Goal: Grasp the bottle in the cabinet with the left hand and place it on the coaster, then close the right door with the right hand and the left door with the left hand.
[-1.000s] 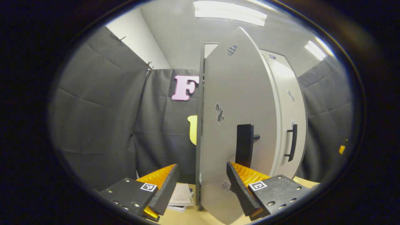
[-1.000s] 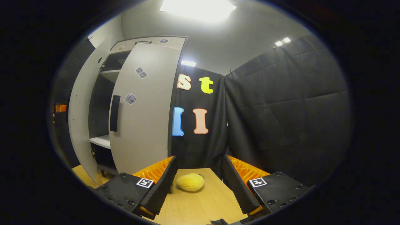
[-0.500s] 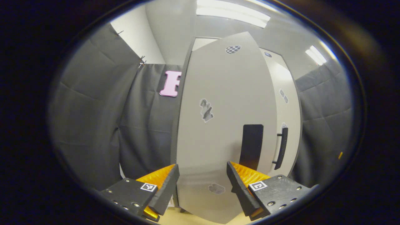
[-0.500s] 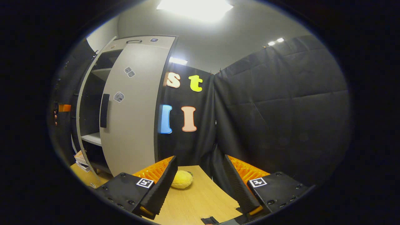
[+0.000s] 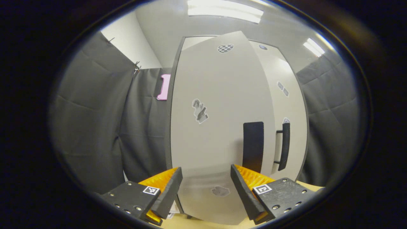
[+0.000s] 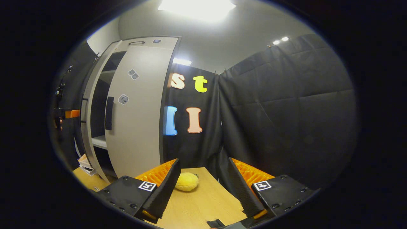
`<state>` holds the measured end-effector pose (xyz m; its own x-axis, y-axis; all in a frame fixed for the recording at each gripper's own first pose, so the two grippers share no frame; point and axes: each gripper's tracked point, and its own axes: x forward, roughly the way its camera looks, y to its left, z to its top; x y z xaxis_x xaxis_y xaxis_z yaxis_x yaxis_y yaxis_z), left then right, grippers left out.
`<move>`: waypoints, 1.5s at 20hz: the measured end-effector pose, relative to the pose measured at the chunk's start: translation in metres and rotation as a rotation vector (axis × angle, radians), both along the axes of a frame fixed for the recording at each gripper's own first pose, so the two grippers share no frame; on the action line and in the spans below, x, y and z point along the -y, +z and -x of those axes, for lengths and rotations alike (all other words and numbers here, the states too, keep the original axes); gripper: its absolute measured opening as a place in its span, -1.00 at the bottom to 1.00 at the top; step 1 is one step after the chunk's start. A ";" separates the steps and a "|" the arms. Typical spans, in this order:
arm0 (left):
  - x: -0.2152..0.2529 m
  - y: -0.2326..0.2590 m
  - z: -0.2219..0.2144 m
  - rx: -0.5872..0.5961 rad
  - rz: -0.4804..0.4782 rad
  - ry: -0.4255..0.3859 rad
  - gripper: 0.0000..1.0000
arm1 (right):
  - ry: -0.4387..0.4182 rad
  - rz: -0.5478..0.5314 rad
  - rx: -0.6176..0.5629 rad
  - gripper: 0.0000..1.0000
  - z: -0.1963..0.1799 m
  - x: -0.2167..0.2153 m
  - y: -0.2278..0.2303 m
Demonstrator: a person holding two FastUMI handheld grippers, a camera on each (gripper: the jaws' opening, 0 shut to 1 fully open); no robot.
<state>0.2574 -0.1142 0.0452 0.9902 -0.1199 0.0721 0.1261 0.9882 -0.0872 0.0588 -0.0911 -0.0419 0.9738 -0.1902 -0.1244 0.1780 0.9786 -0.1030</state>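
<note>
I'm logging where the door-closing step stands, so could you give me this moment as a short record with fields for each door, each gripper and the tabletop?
left door: the left door stands close in front of the left gripper, nearly closed; a dark gap beside it shows in the right gripper view
right door: the right door looks closed
left gripper: the left gripper is open, jaws apart, right at the left door's face
right gripper: the right gripper is open, holding nothing, over the table
tabletop: a yellow plush toy lies near the cabinet's foot
</note>
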 end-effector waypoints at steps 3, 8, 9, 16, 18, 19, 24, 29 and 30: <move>-0.013 0.011 0.033 0.020 -0.025 0.013 0.96 | 0.047 -0.017 0.023 0.89 -0.001 -0.010 0.010; -0.033 0.020 0.094 0.032 -0.045 0.046 0.81 | 0.144 -0.048 0.059 0.83 -0.002 -0.030 0.026; -0.037 0.020 0.108 0.028 -0.050 0.057 0.81 | 0.164 -0.051 0.062 0.89 -0.002 -0.034 0.028; -0.067 0.005 0.195 -0.009 -0.077 0.137 0.81 | 0.296 -0.067 0.067 0.89 0.011 -0.053 0.037; -0.075 0.002 0.212 -0.019 -0.088 0.153 0.81 | 0.312 -0.074 0.072 0.89 0.017 -0.056 0.041; -0.078 0.001 0.220 -0.023 -0.093 0.156 0.81 | 0.319 -0.080 0.075 0.89 0.020 -0.059 0.043; -0.097 -0.009 0.245 -0.030 -0.104 0.166 0.82 | 0.321 -0.071 0.088 0.90 0.031 -0.065 0.051; -0.113 -0.017 0.262 -0.033 -0.115 0.164 0.96 | 0.317 -0.063 0.094 0.83 0.041 -0.074 0.055; -0.114 -0.019 0.264 -0.036 -0.116 0.159 0.82 | 0.315 -0.065 0.098 0.90 0.044 -0.076 0.056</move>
